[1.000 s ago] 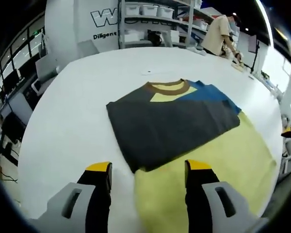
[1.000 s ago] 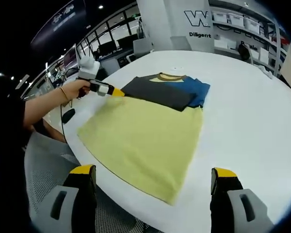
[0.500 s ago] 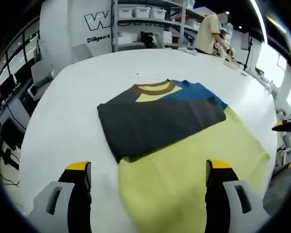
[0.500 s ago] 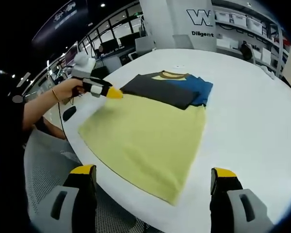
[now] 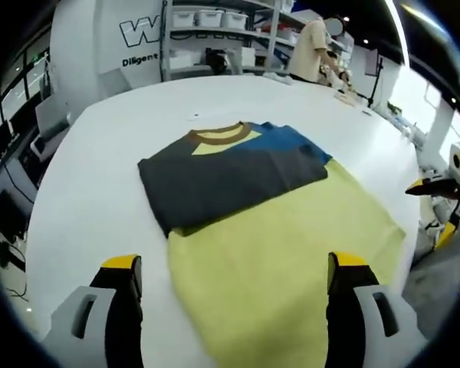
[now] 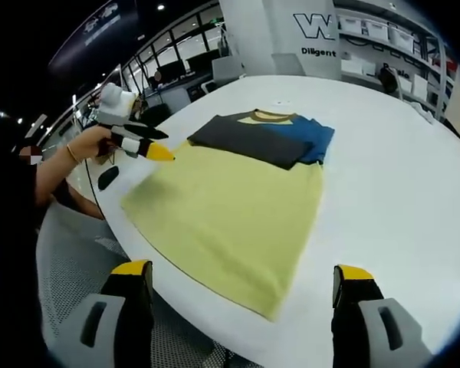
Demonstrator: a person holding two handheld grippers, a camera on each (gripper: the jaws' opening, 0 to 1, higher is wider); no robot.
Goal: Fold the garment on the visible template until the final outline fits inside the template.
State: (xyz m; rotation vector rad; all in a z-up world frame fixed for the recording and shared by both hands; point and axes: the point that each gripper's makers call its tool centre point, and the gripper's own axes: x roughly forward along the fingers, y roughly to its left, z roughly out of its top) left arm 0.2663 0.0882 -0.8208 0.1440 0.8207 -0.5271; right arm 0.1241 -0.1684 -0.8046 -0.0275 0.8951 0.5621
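Right gripper view: both grippers gape empty; yellow T-shirt [image 6: 230, 211] with folded grey-blue sleeves fills frame centre, its hem overhanging white table [image 6: 399, 176], likely to slip.

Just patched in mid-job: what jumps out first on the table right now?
The yellow shirt spread flat across the white table, its hem toward the near edge. Its dark grey and blue sleeves are already folded in over the chest, below the brown collar. The left tongs, in a person's hand, hover open beside the shirt's shoulder.
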